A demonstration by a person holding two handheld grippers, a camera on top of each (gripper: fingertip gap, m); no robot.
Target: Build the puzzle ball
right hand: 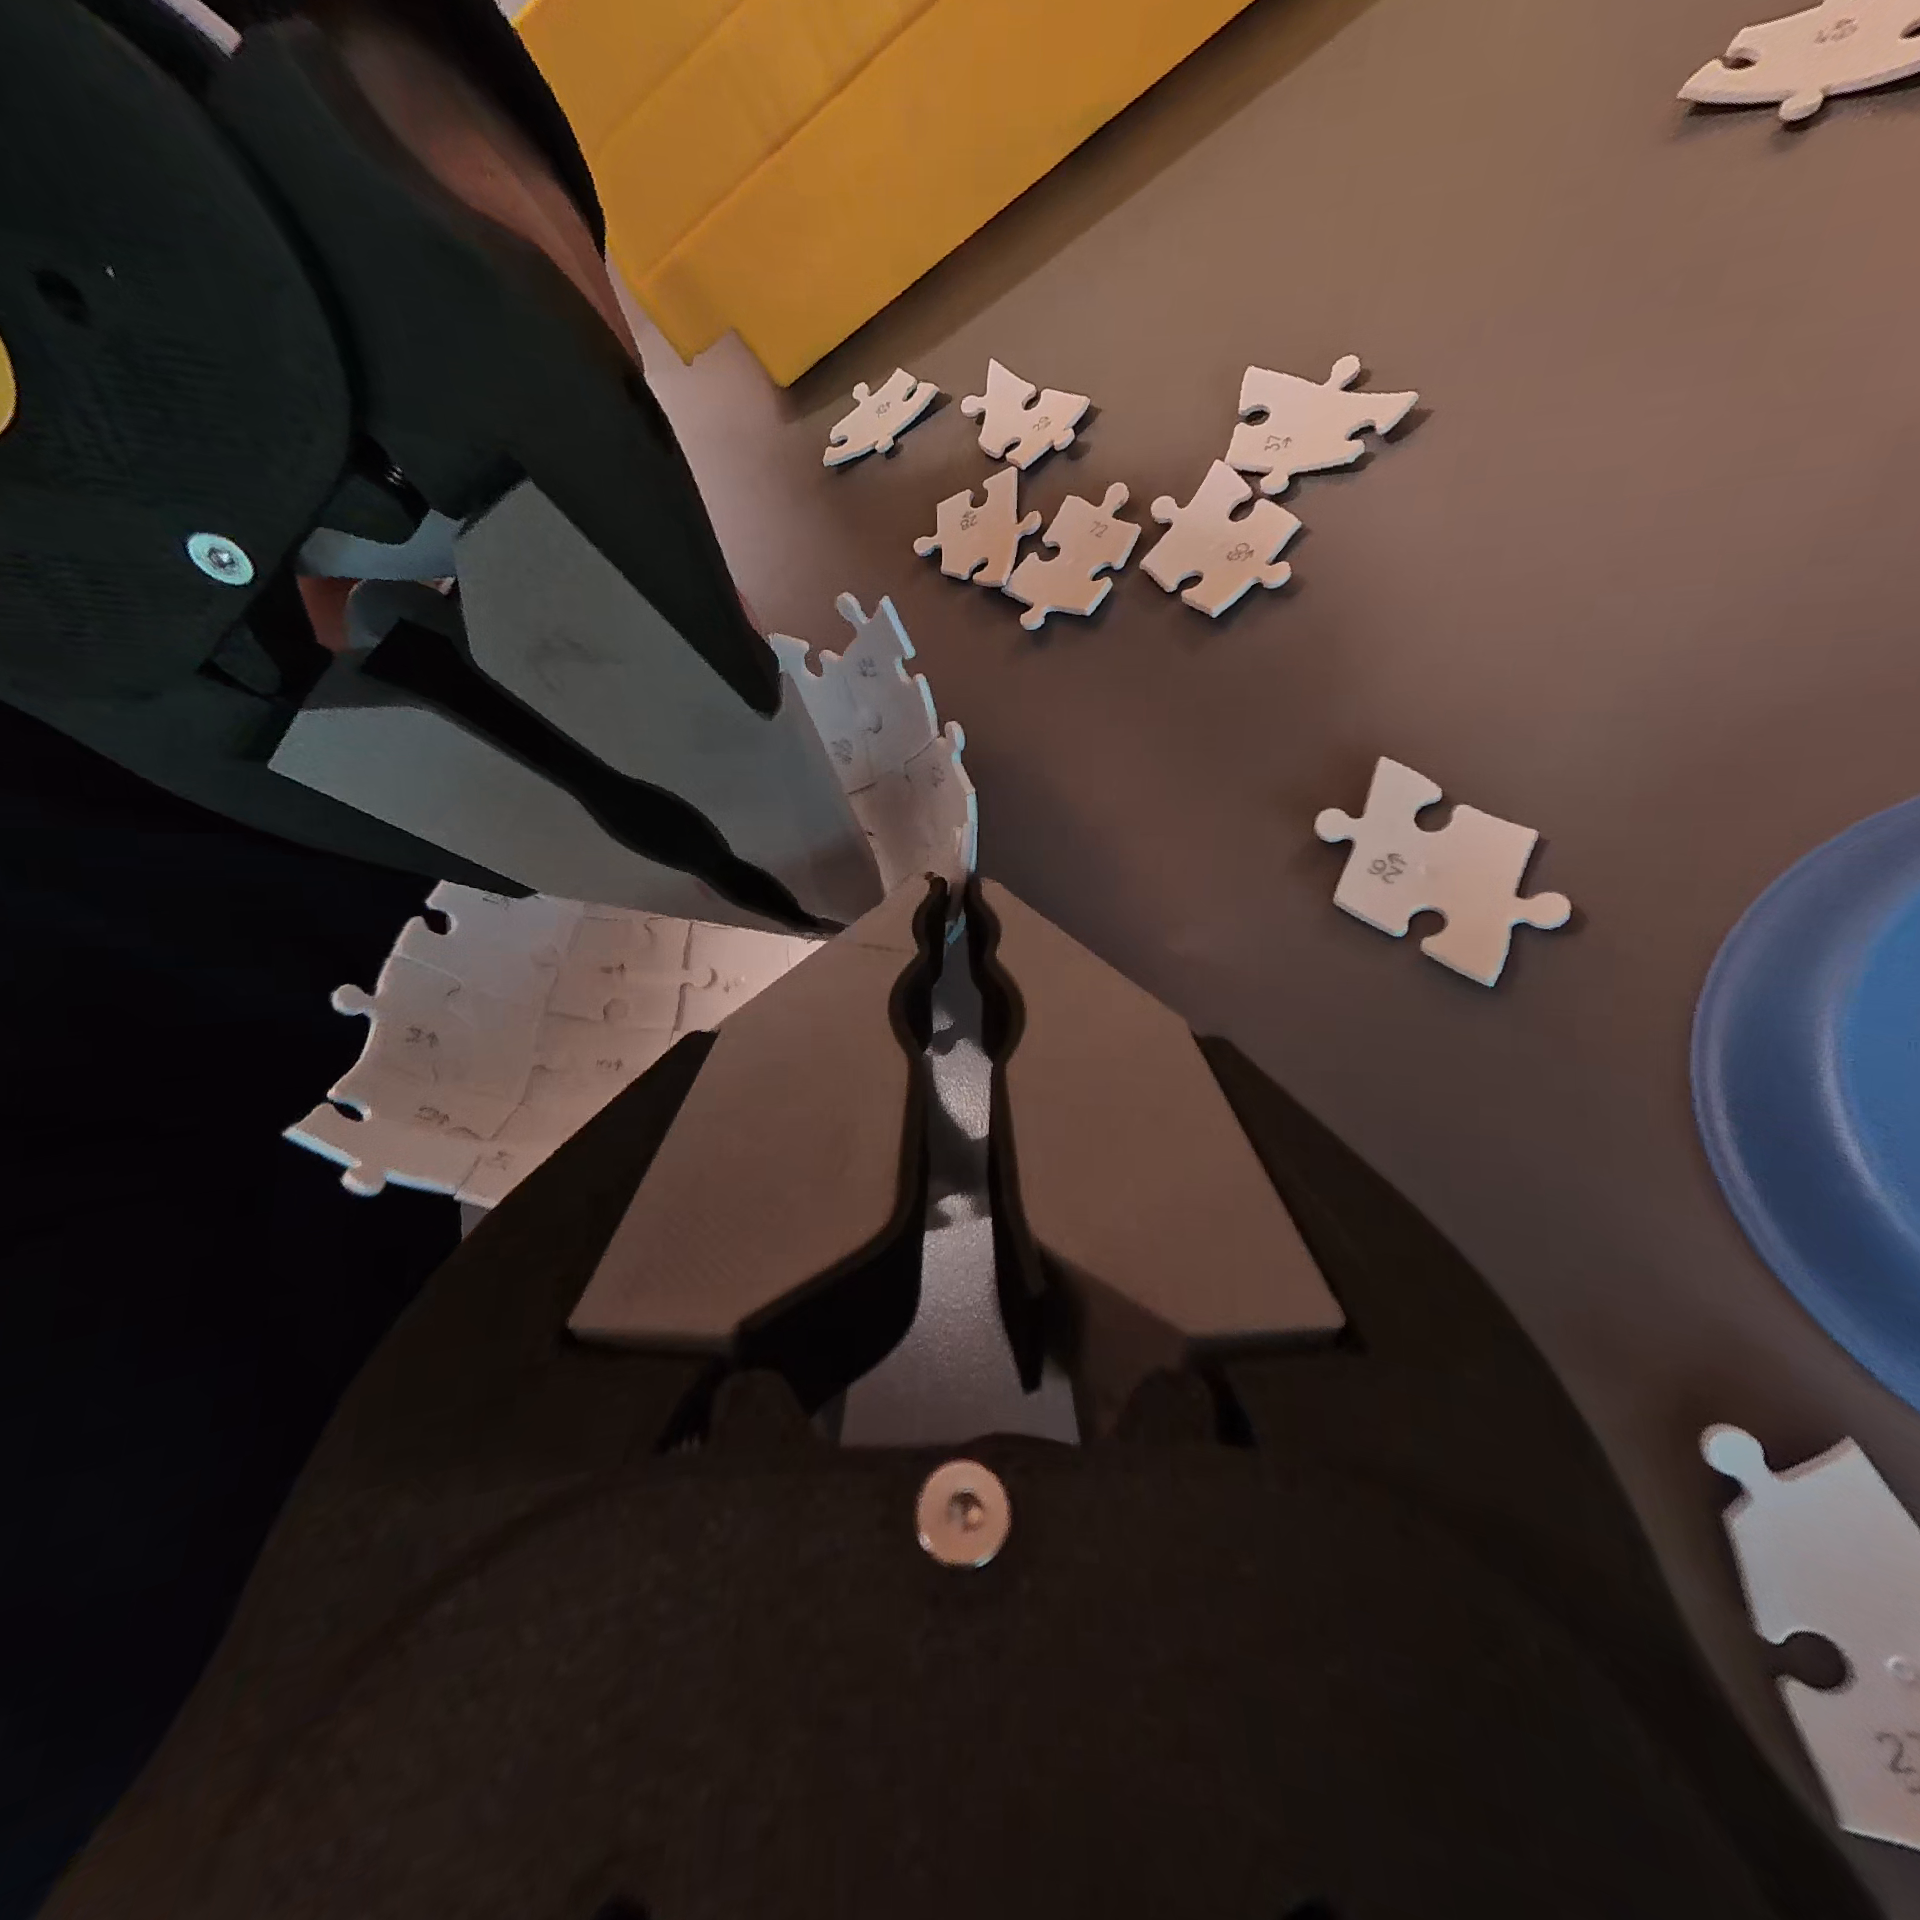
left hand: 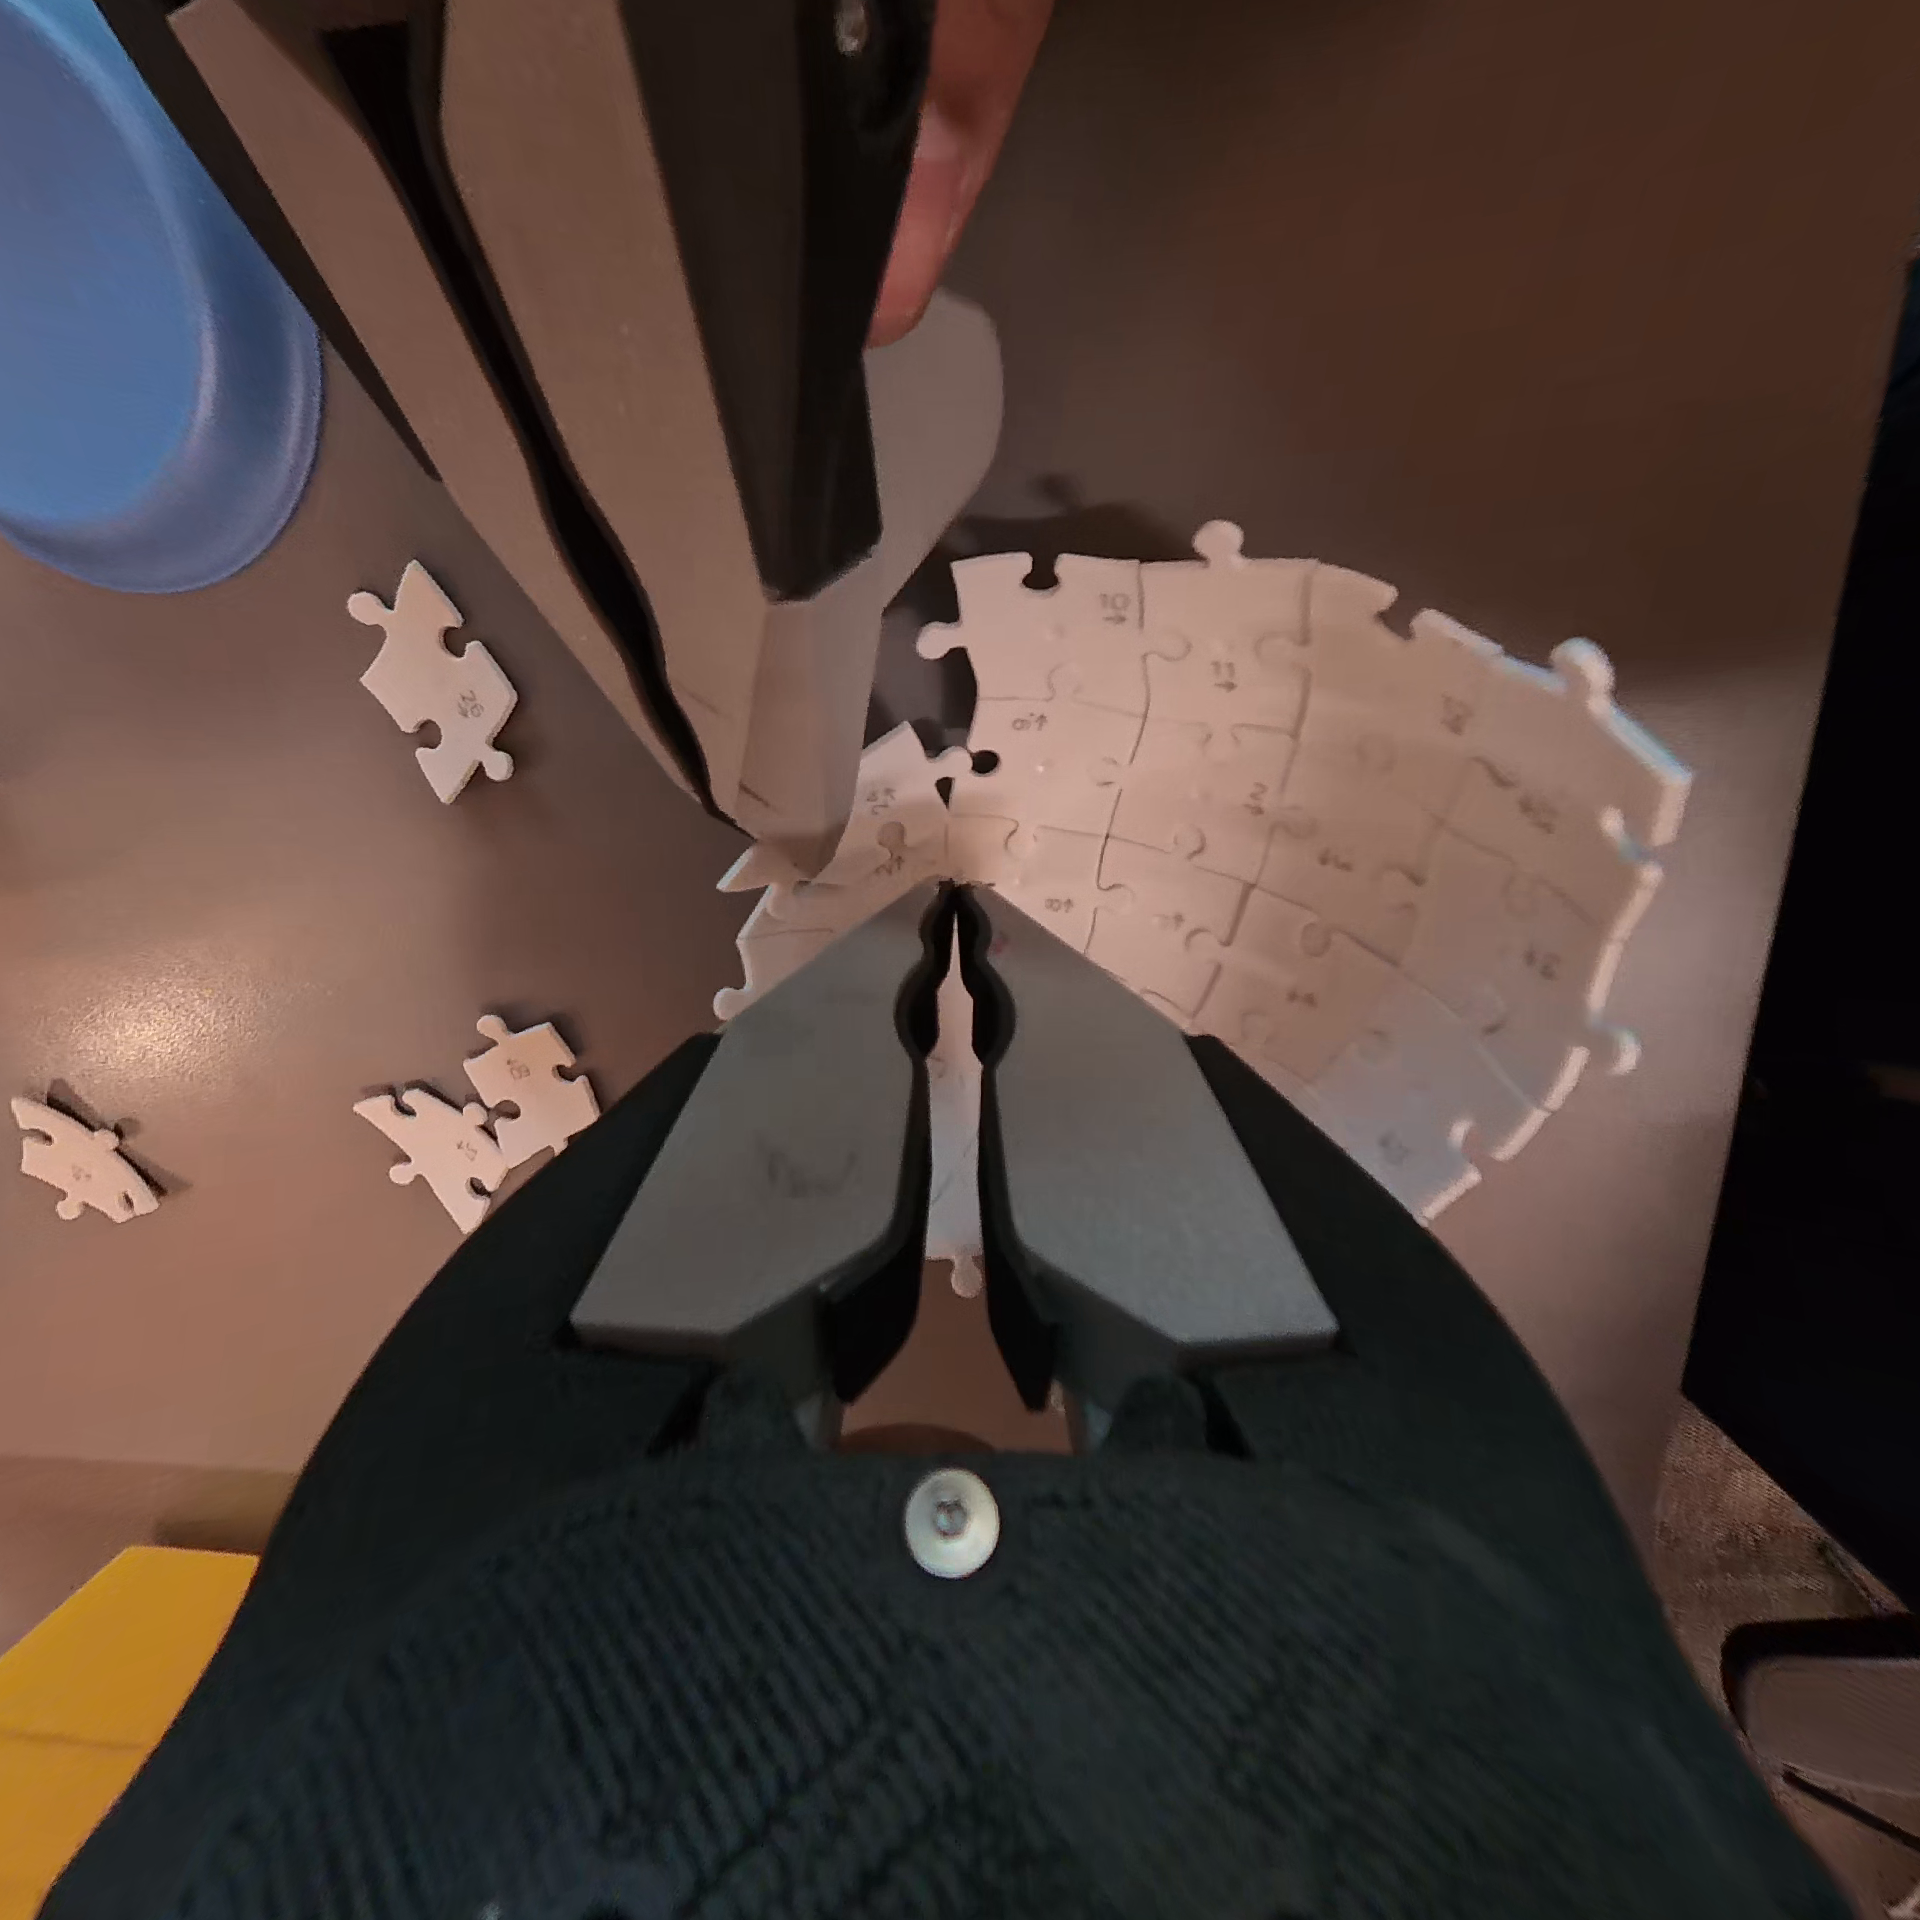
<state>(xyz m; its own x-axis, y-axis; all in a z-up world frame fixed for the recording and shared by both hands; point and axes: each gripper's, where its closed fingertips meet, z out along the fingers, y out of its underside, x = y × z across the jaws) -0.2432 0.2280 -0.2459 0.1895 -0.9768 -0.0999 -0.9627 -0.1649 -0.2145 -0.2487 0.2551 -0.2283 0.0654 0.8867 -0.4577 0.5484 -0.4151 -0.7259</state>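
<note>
The partly built puzzle ball [left hand: 1299, 831] is a curved white shell of joined numbered pieces, held above the brown table. My left gripper [left hand: 954, 896] is shut on the shell's near edge. My right gripper [left hand: 784, 844] comes in from the upper left, shut on a white puzzle piece [left hand: 888, 795] that sits tilted against the shell's left edge. In the right wrist view my right gripper [right hand: 951, 891] has its jaws closed at the shell's rim [right hand: 894, 727], and the left gripper [right hand: 821, 920] meets it from the upper left. The shell [right hand: 488, 1039] also shows below it.
Loose white pieces lie on the table [left hand: 442, 681] [left hand: 530, 1081] [left hand: 88, 1158], several in a cluster [right hand: 1070, 540], others apart [right hand: 1444, 873] [right hand: 1829, 1621]. A blue plate [left hand: 125, 312] [right hand: 1829, 1091] and a yellow box [left hand: 94, 1683] [right hand: 831, 156] stand nearby. A dark object [left hand: 1818, 935] is at the right. The tips of both grippers are at nearly the same place. The blue plate [right hand: 1829, 1091] lies around 12 centimeters away from my right fingertips.
</note>
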